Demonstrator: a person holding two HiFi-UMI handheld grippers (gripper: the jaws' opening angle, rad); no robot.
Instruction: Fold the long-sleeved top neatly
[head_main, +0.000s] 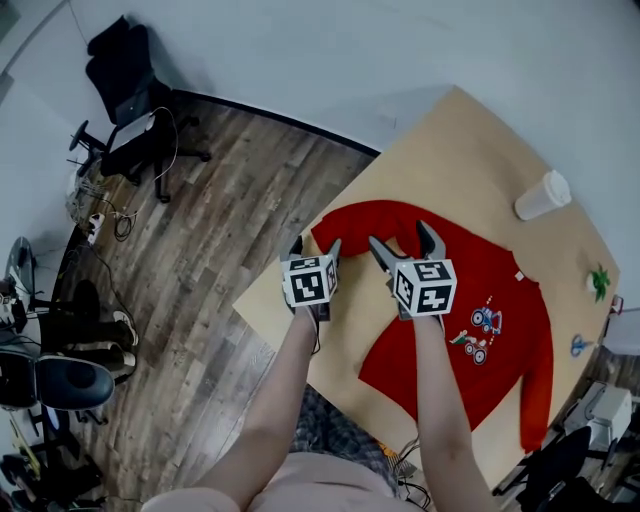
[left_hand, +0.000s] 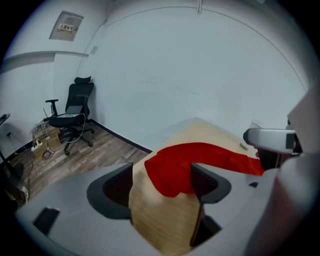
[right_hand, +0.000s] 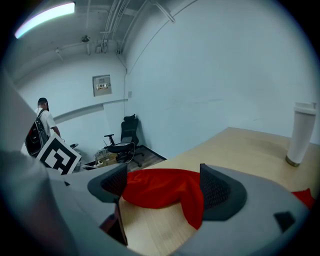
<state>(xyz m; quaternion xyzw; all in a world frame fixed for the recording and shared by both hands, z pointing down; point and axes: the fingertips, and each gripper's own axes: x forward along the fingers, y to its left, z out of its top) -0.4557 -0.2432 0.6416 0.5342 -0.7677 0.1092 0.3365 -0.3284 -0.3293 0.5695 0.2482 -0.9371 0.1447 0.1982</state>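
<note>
Head view showed the red top (head_main: 480, 290) lying spread on the desk (head_main: 470, 130), print side up, with 1 sleeve curved toward the desk's left corner. Over that sleeve end the 2 tools hung side by side. On the left tool (head_main: 316, 246) the jaws stood apart with nothing pinched, the sleeve's rounded end lying ahead between them. Likewise the right tool (head_main: 400, 236) was wide open and empty, red cloth below its jaws. A white cup (head_main: 543, 195) stood near the far edge.
</note>
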